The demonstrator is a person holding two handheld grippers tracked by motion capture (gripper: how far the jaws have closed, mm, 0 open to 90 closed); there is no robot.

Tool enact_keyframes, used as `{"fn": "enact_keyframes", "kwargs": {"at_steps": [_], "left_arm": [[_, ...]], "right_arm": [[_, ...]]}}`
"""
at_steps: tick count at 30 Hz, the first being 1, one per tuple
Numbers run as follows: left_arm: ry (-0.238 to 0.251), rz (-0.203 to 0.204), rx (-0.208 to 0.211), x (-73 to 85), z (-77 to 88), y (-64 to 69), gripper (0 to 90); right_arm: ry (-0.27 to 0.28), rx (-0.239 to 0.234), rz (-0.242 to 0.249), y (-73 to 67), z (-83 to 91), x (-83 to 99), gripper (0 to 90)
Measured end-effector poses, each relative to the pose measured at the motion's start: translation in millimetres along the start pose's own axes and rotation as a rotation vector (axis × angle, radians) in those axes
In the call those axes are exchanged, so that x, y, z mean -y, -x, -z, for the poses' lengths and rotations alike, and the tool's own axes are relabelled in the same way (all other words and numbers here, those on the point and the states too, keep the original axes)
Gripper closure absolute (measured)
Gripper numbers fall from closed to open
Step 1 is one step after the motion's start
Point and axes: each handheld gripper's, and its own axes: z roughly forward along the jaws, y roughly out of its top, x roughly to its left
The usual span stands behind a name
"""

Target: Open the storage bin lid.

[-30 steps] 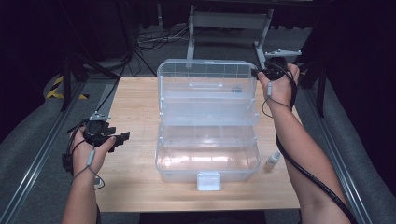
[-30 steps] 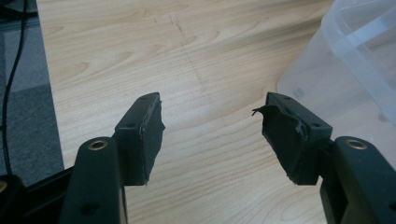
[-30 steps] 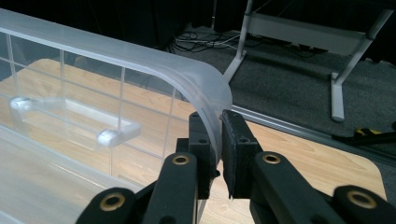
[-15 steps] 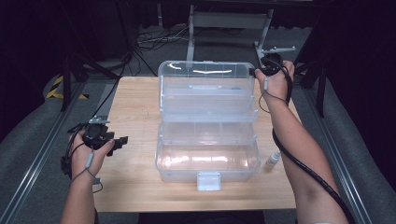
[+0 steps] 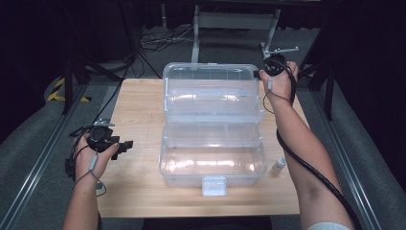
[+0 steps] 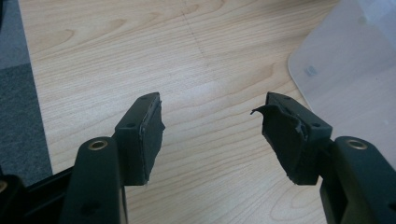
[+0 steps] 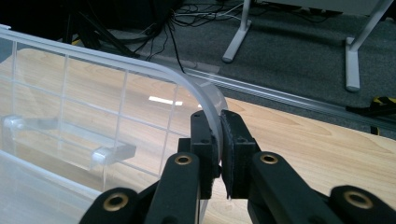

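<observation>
Clear plastic: storage box (image 5: 213, 139), lid (image 7: 140, 88) raised, gridded
Right gripper (image 7: 219, 135): pinching the lid's rim
Left gripper (image 6: 212, 130): jaws wide, empty, over table (image 6: 210, 56)

The small bottle (image 5: 279, 164) beside the box (image 5: 213, 165) is too small to identify.

A small white bottle (image 5: 279, 164) stands on the wooden table (image 5: 139, 110), cables (image 5: 153, 40) trail behind.

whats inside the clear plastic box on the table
Nothing loose shows inside the clear plastic box: the bottom tub and the divided tray above it look bare, though glare hides parts. The right gripper pinches the raised lid's rim. A small bottle lies outside, on the table.
</observation>
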Motion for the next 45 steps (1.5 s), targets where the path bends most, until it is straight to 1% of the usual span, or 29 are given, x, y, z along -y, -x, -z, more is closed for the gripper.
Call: {"fn": "enact_keyframes", "kwargs": {"at_steps": [5, 8, 13, 16, 17, 18, 19, 20, 24, 27, 28, 30, 31, 38, 43, 45], "left_arm": [[-0.012, 0.004, 0.004, -0.4, -2.8, -1.5, 38.8], [-0.014, 0.008, -0.001, -0.1, -2.9, -1.2, 38.8], [-0.025, -0.003, -0.001, 1.1, -4.9, 1.5, 38.8], [-0.030, -0.001, -0.004, 2.2, -5.7, 2.5, 38.7], [-0.027, -0.009, -0.011, 3.2, -5.7, 3.2, 38.7], [-0.024, -0.002, -0.016, 4.5, -5.5, 4.5, 38.9], [-0.028, -0.014, -0.014, 5.5, -5.1, 4.3, 38.9], [-0.024, -0.005, -0.017, 7.1, -5.0, 5.4, 38.9], [-0.032, -0.010, -0.029, 15.0, -1.2, 4.9, 38.7], [-0.038, 0.000, -0.031, 18.9, 0.4, 4.8, 38.7], [-0.041, -0.001, -0.034, 22.5, 1.0, 4.0, 38.5], [-0.045, -0.001, -0.036, 24.1, 1.1, 3.8, 38.5], [-0.052, 0.002, -0.038, 26.5, 1.2, 3.7, 38.4], [-0.060, 0.007, -0.040, 29.0, -0.1, 3.8, 38.3], [-0.062, 0.002, -0.034, 28.3, -0.2, 3.6, 38.2], [-0.059, 0.007, -0.035, 28.0, -0.3, 4.2, 38.2]], "right_arm": [[-0.020, -0.011, -0.019, 4.5, -9.8, 0.9, 85.4], [-0.032, -0.015, -0.020, 5.8, -14.6, 0.5, 85.4], [-0.049, -0.029, -0.035, 10.0, -21.7, 1.3, 85.4], [-0.054, -0.031, -0.034, 10.6, -23.8, 1.7, 85.4], [-0.056, -0.033, -0.033, 11.0, -24.5, 1.7, 85.5], [-0.062, -0.038, -0.039, 11.9, -25.7, 1.8, 85.4], [-0.066, -0.043, -0.041, 13.2, -27.1, 1.9, 85.4], [-0.070, -0.045, -0.046, 13.8, -28.2, 1.9, 85.4], [-0.095, -0.049, -0.057, 15.0, -34.4, 1.1, 85.3], [-0.107, -0.054, -0.063, 16.2, -38.0, 1.5, 85.3], [-0.117, -0.058, -0.072, 17.6, -41.6, 2.2, 85.2], [-0.121, -0.062, -0.075, 18.3, -43.3, 2.5, 85.2], [-0.132, -0.066, -0.080, 19.2, -46.8, 3.1, 85.1], [-0.150, -0.072, -0.093, 21.6, -54.8, 6.4, 84.9], [-0.155, -0.074, -0.098, 22.6, -58.1, 8.3, 84.8], [-0.155, -0.076, -0.100, 23.0, -58.7, 8.9, 84.8]]}}
